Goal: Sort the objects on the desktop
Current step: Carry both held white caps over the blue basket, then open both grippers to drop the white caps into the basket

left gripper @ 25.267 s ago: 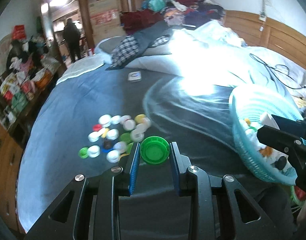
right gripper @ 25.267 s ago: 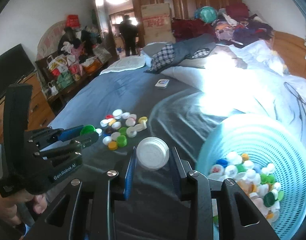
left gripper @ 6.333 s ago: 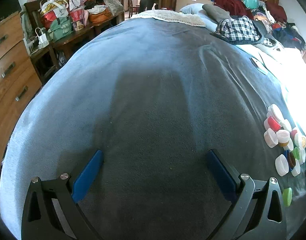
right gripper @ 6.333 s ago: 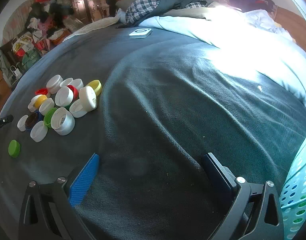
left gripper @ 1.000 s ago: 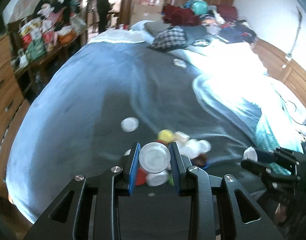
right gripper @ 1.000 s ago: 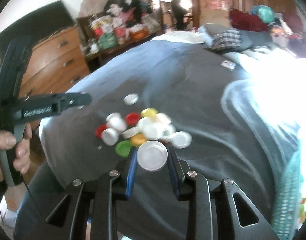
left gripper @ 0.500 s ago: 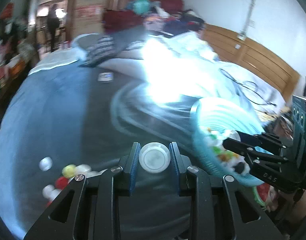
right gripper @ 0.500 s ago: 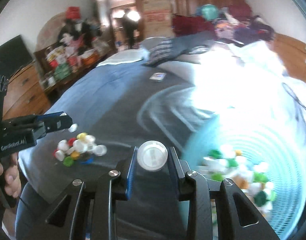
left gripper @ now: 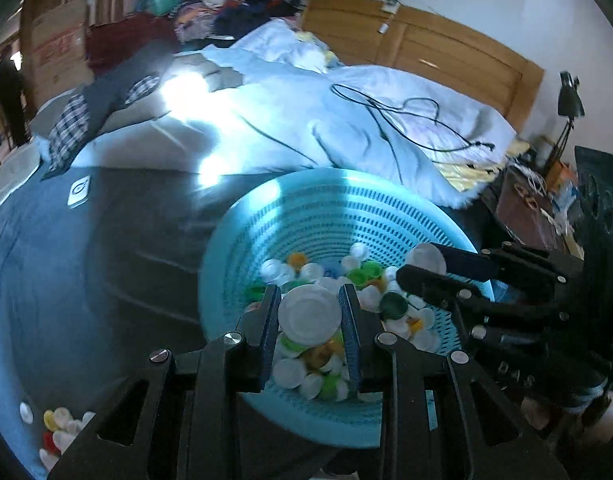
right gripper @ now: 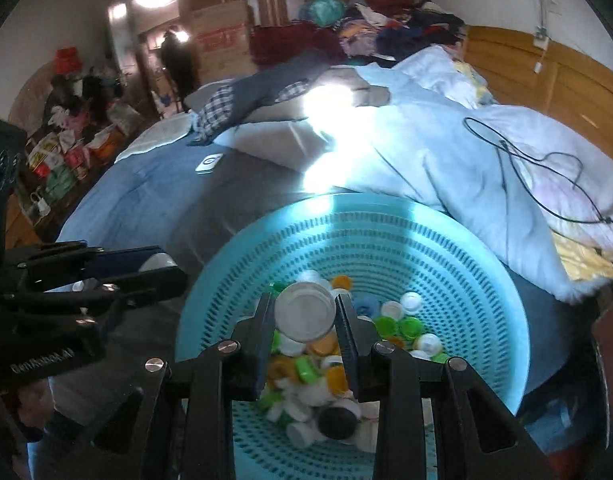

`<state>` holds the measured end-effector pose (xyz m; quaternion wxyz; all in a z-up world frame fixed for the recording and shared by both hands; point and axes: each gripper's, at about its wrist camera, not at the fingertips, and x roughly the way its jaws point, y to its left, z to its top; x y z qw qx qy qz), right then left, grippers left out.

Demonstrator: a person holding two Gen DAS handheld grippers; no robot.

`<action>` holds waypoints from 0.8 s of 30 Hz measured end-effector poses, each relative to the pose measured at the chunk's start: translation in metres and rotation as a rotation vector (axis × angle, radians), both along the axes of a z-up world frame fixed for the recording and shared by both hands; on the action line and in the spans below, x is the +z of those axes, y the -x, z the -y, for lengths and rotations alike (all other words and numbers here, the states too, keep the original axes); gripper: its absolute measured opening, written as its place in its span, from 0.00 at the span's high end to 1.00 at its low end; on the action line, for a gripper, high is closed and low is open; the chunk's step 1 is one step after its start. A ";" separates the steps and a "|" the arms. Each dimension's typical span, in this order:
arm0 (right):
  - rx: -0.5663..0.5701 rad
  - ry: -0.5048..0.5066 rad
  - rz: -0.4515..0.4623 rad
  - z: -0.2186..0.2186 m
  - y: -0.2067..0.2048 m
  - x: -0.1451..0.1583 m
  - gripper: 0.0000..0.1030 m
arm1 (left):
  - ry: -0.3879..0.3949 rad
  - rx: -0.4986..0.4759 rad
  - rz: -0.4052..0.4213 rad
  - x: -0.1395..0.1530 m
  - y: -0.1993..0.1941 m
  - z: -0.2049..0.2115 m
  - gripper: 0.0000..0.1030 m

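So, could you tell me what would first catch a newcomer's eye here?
The turquoise basket on the dark bedspread, heaped with coloured caps. Over it, the left claw and the right claw each grip a white cap, and. Behind, sunlight glares off the pale duvet.

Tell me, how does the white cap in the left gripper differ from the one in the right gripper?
The white cap in the left gripper faces the camera nearly flat; the white cap in the right gripper is tilted, showing some side wall. The left gripper hangs over the near edge of the basket; the right gripper sits more over its middle. Both caps are round, white, pinched between blue pads above the caps in the basket.
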<state>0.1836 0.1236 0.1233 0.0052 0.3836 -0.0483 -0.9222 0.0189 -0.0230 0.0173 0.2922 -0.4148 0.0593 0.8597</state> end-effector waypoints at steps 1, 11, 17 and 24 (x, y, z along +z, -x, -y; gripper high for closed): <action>-0.002 0.004 -0.002 -0.002 -0.001 0.000 0.68 | 0.003 -0.005 0.001 0.001 -0.001 -0.004 0.76; -0.018 0.031 -0.012 -0.011 -0.007 -0.005 0.68 | 0.033 -0.010 0.007 -0.004 0.001 -0.019 0.76; -0.015 0.033 -0.012 -0.010 -0.008 -0.006 0.68 | 0.033 -0.017 0.004 -0.004 0.002 -0.021 0.76; -0.025 0.023 -0.018 -0.010 -0.009 -0.006 0.62 | 0.024 -0.024 -0.006 -0.005 0.001 -0.022 0.70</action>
